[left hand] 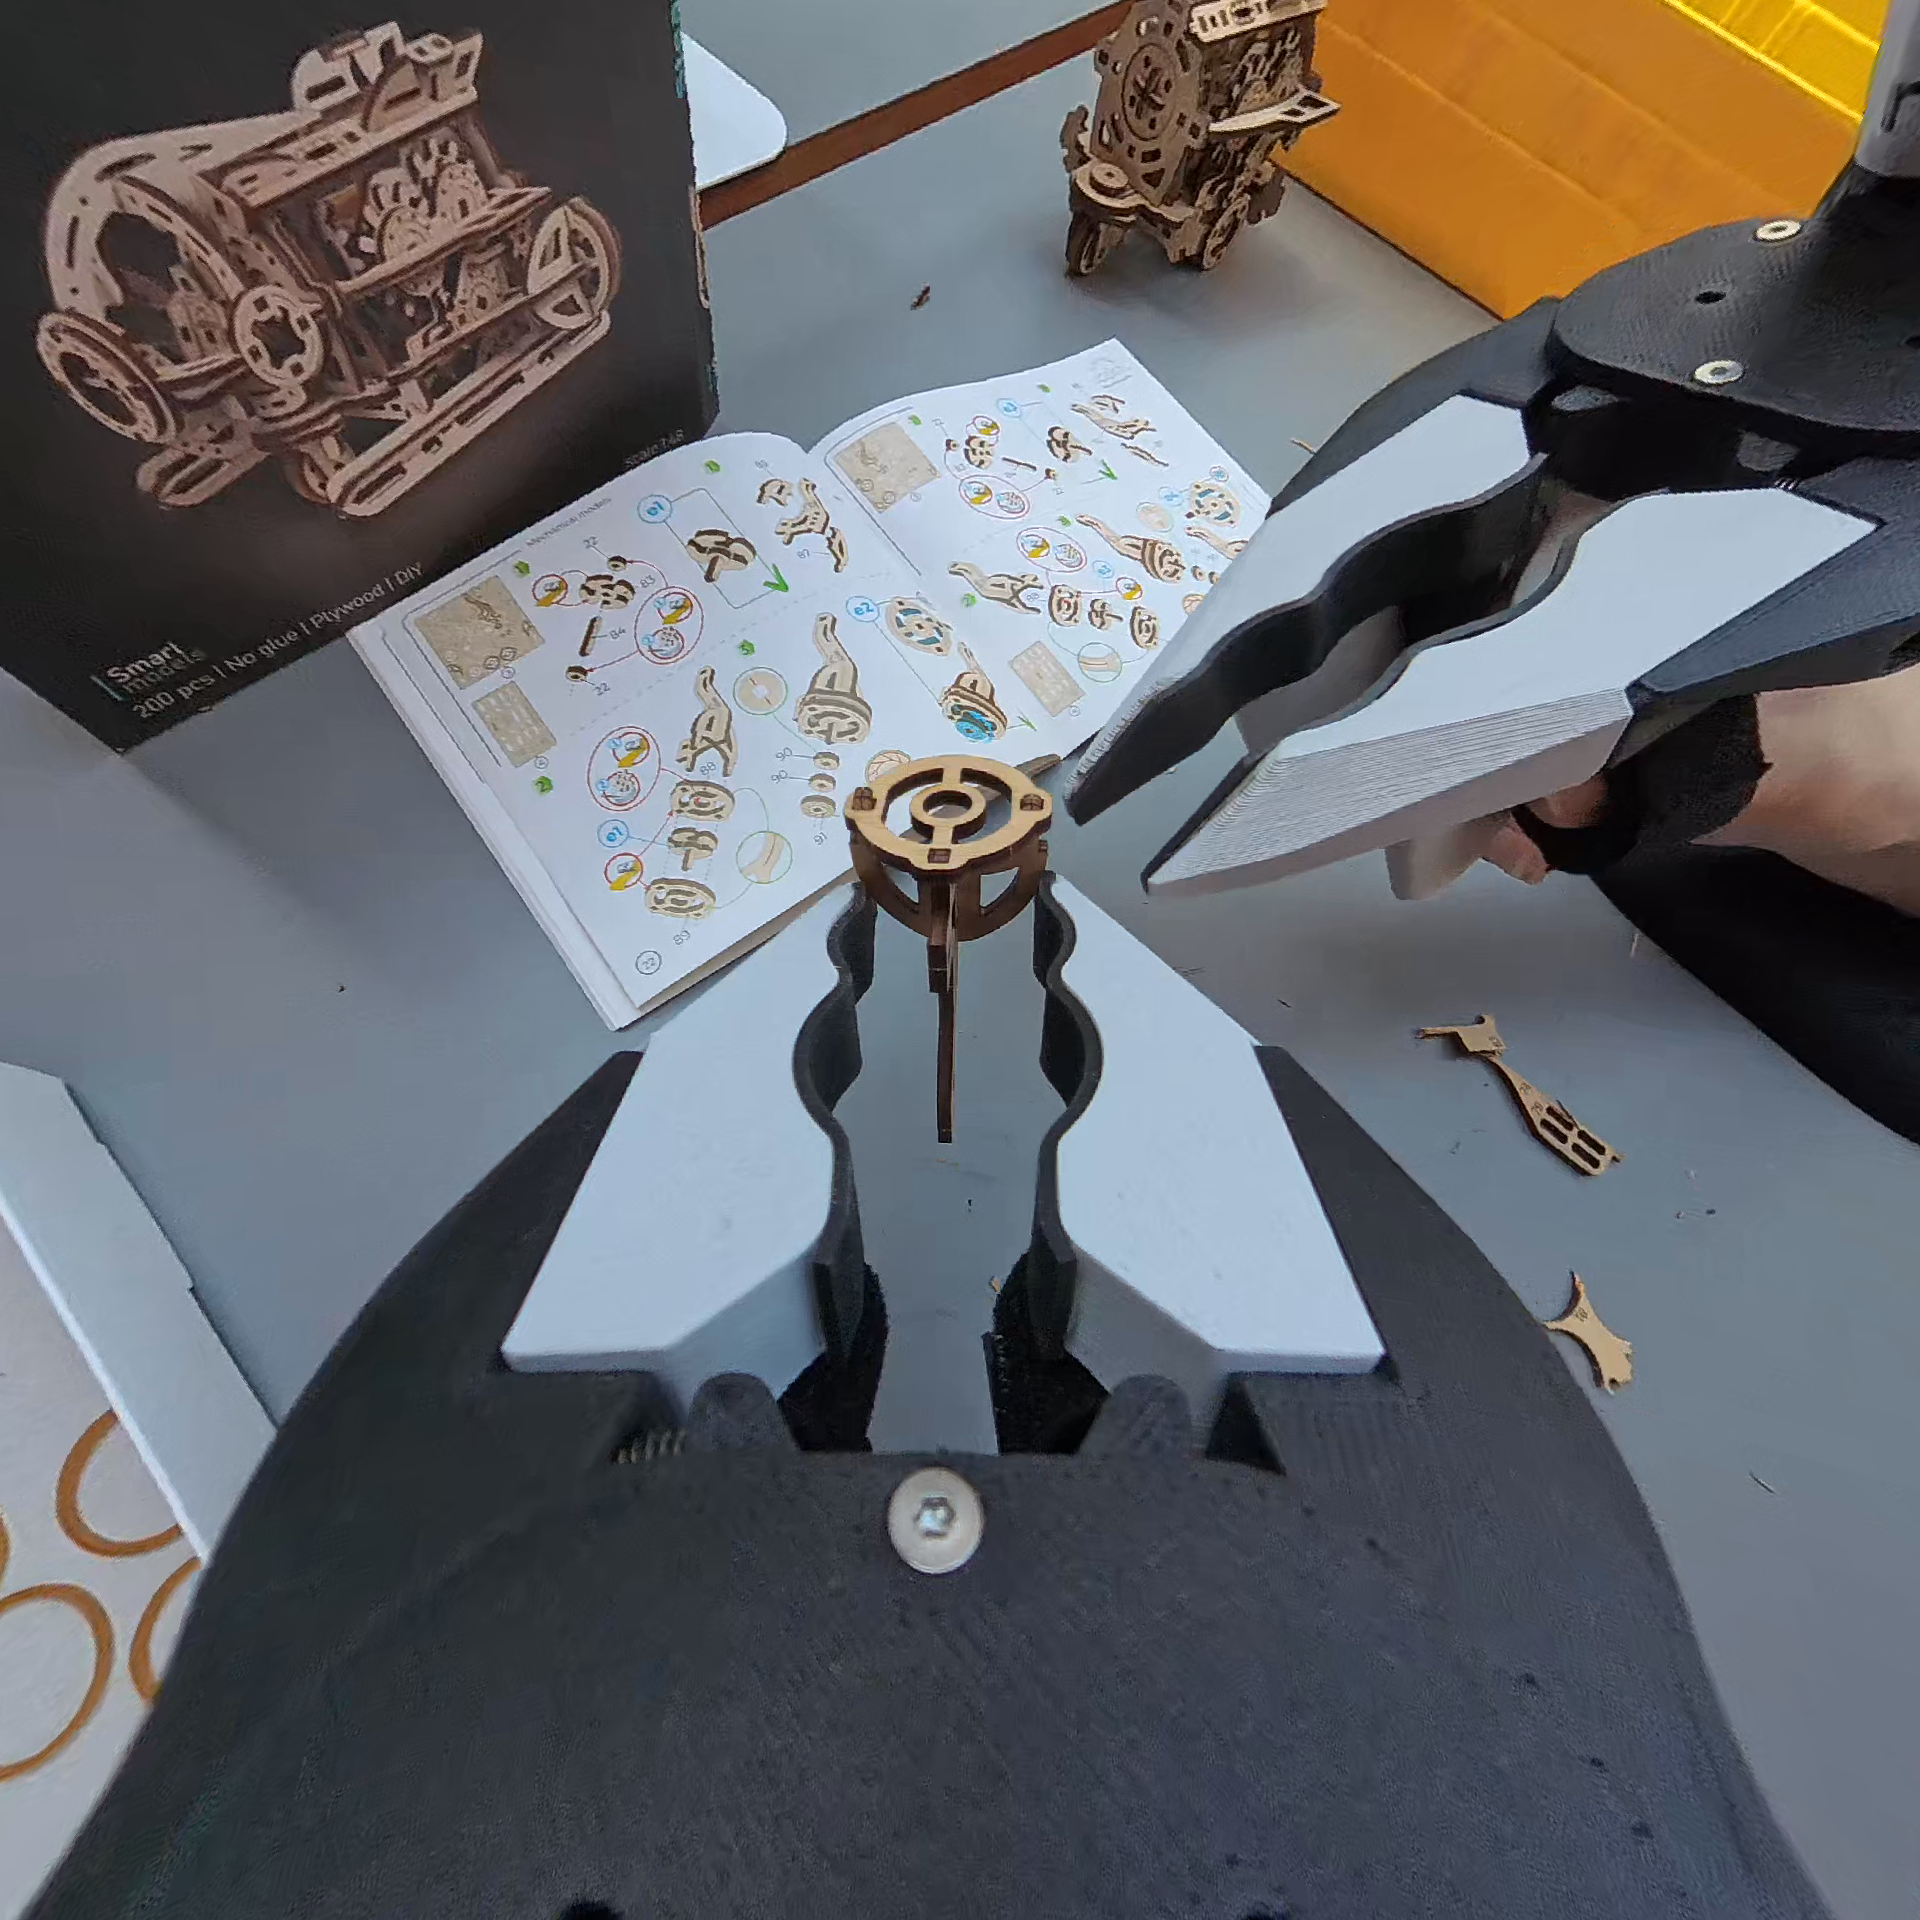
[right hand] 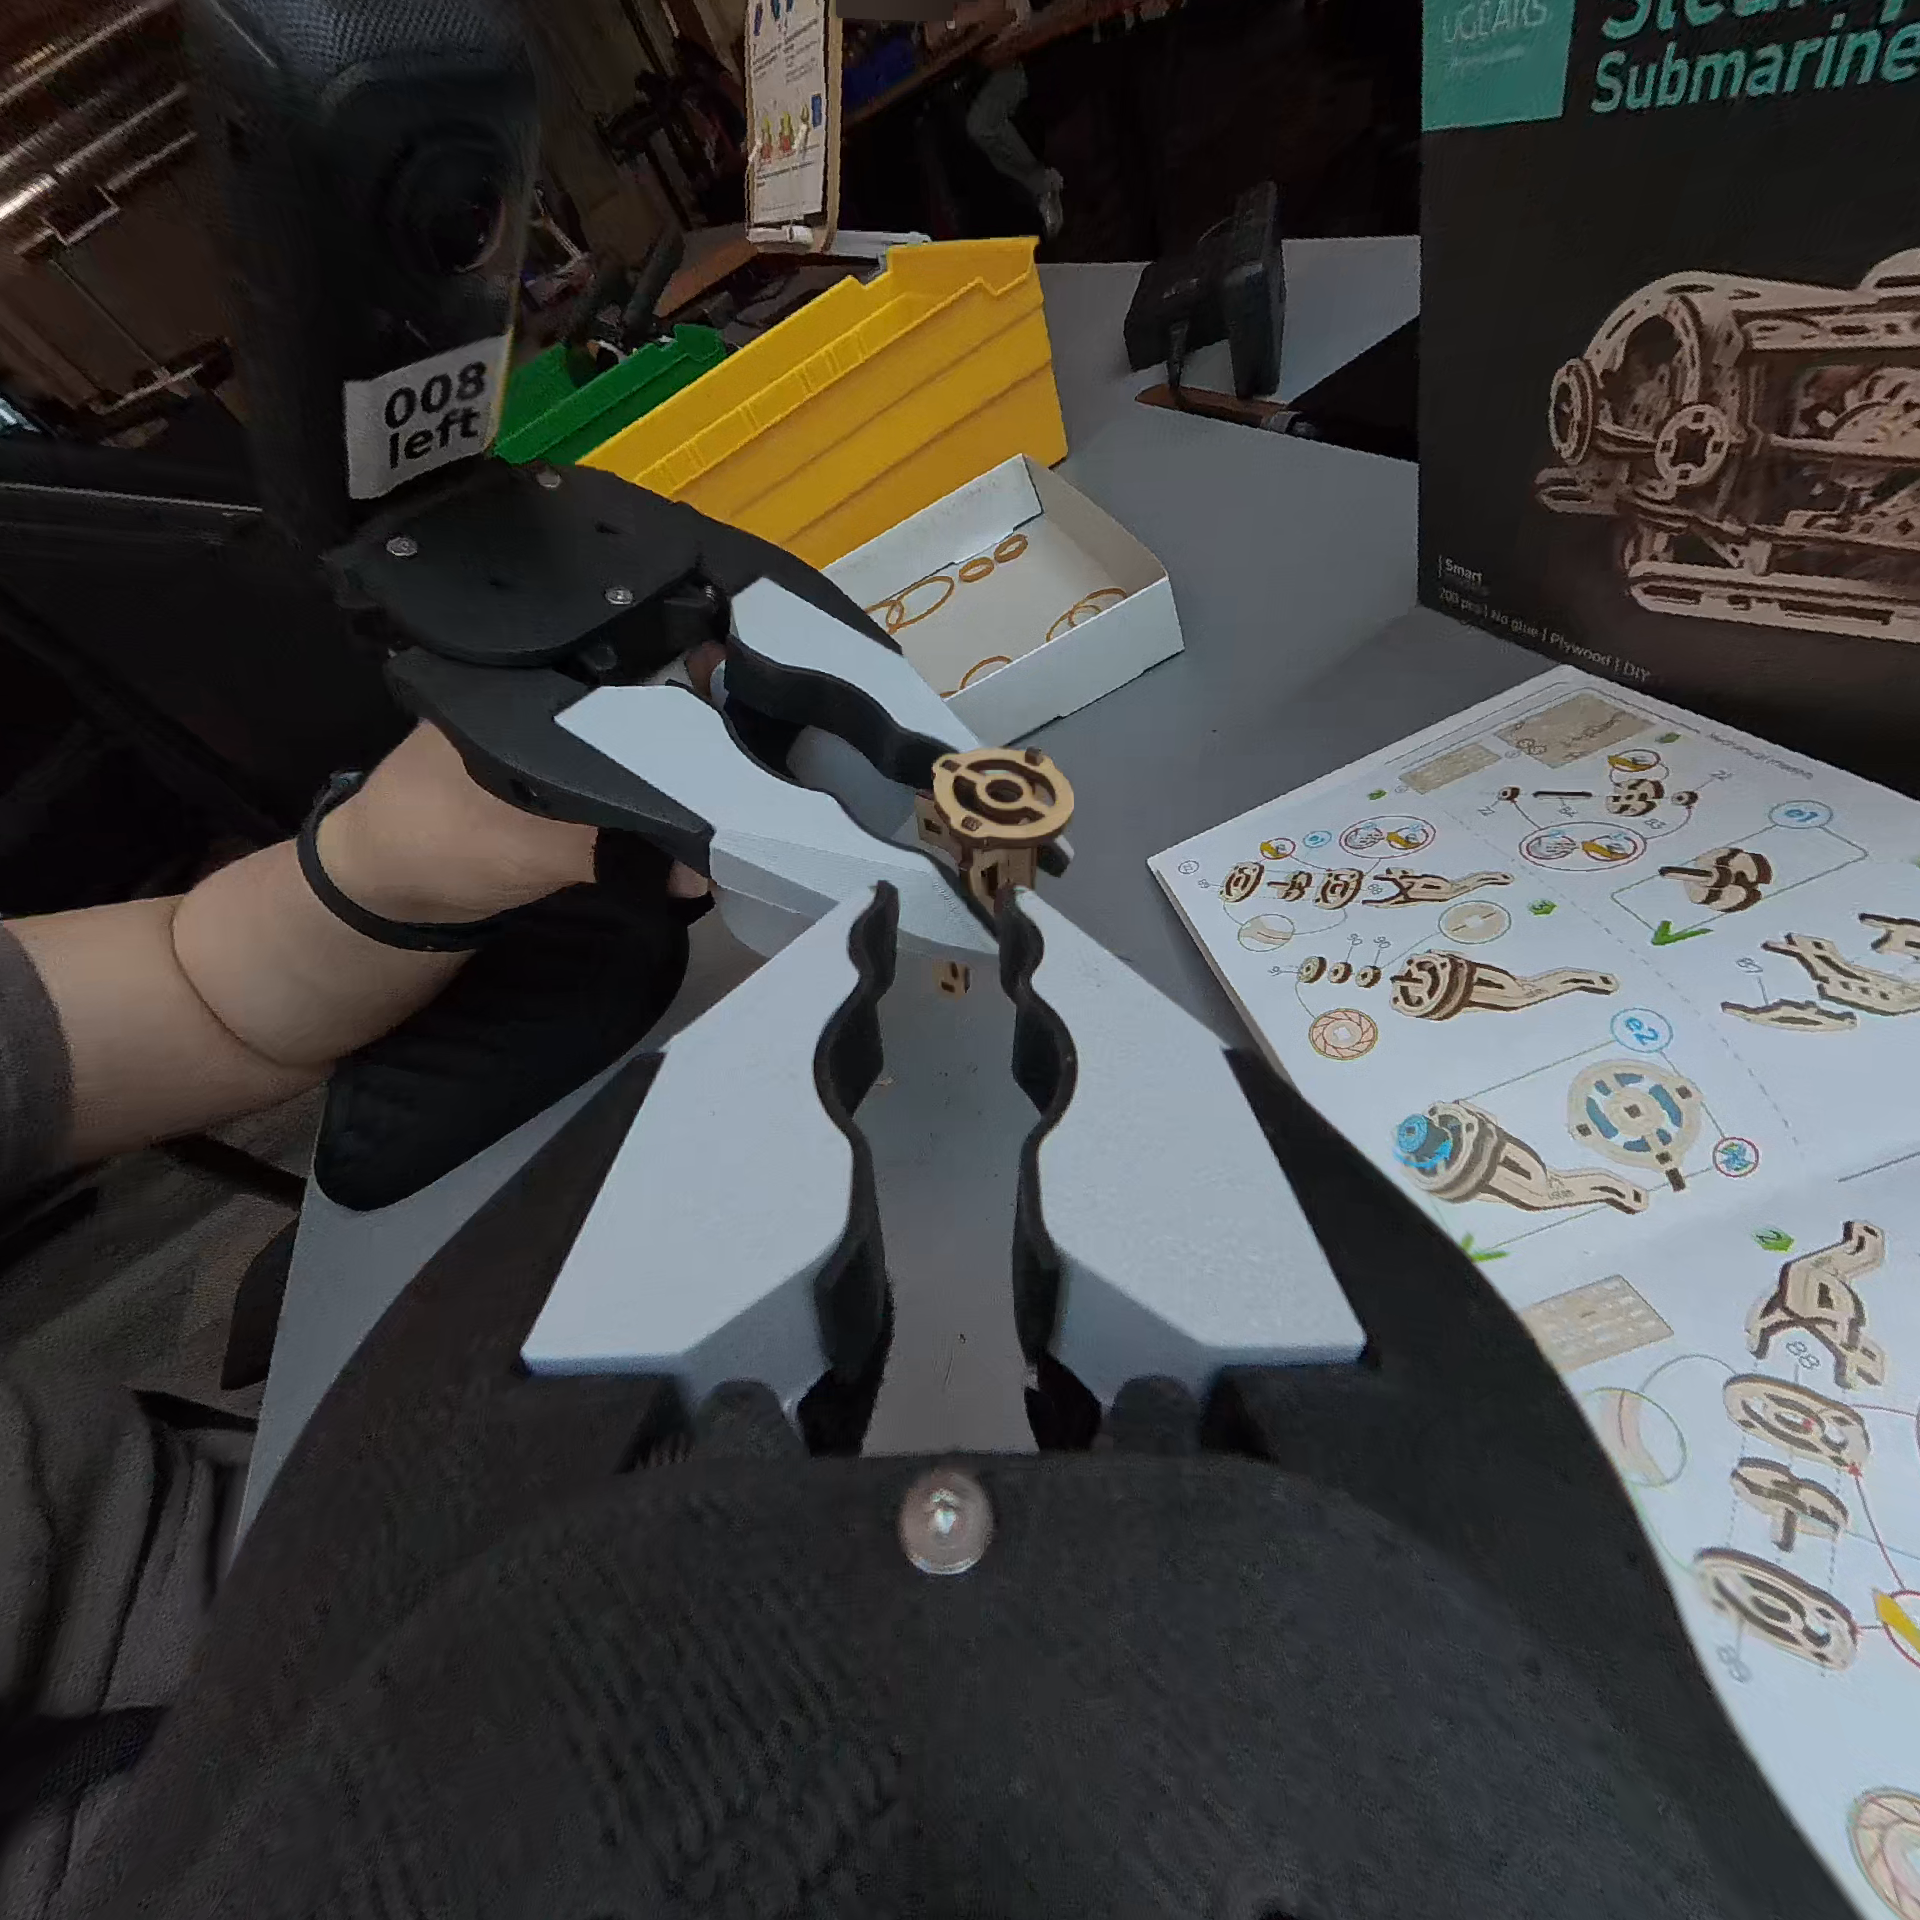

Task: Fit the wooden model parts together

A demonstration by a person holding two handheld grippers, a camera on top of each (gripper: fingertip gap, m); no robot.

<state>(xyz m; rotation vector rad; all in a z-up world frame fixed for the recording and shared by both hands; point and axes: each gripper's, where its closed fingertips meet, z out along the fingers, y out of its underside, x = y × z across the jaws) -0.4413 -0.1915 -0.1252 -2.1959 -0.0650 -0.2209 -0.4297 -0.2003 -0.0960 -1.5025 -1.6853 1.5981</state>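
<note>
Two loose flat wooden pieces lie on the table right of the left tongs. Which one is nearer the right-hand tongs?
The long slotted piece. It lies farther up the table, closer to the right tongs, while the short forked piece sits lower, toward the camera.

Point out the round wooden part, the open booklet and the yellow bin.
round wooden part [left hand: 943, 812]: left wrist view, on its ringed top face.
open booklet [left hand: 727, 665]: left wrist view, on the left page.
yellow bin [right hand: 862, 416]: right wrist view, on its ribbed side wall.
</note>
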